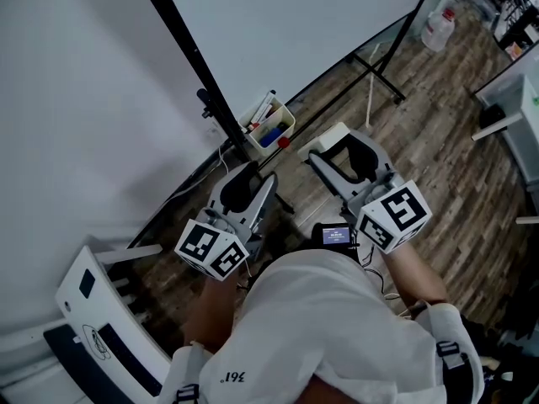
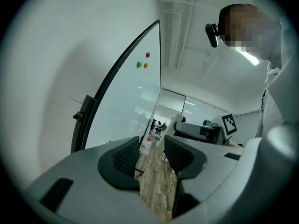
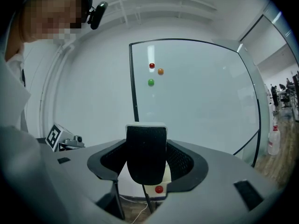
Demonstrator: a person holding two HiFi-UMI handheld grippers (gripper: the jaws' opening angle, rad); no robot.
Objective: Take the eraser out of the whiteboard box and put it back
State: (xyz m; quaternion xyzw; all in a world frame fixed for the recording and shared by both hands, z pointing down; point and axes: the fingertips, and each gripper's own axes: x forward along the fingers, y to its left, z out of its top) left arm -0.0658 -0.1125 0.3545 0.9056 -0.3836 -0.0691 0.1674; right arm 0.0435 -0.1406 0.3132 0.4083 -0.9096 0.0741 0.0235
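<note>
The whiteboard (image 1: 320, 15) stands on a black frame, and the white whiteboard box (image 1: 271, 124) with markers hangs at its lower edge. My right gripper (image 1: 337, 140) is shut on the eraser (image 1: 330, 138), a white block with black felt, held right of the box and apart from it. In the right gripper view the eraser (image 3: 146, 153) stands upright between the jaws of the right gripper (image 3: 146, 158), its felt toward the camera, with a bit of the box (image 3: 164, 186) below. My left gripper (image 1: 255, 177) hovers below the box, open and empty (image 2: 152, 149).
A plastic bottle (image 1: 439, 28) stands on the wood floor past the whiteboard's stand leg (image 1: 383, 78). A white and dark unit (image 1: 93, 310) sits at the lower left by the wall. Three coloured magnets (image 3: 151, 82) stick to the board. A desk edge (image 1: 514, 116) is on the right.
</note>
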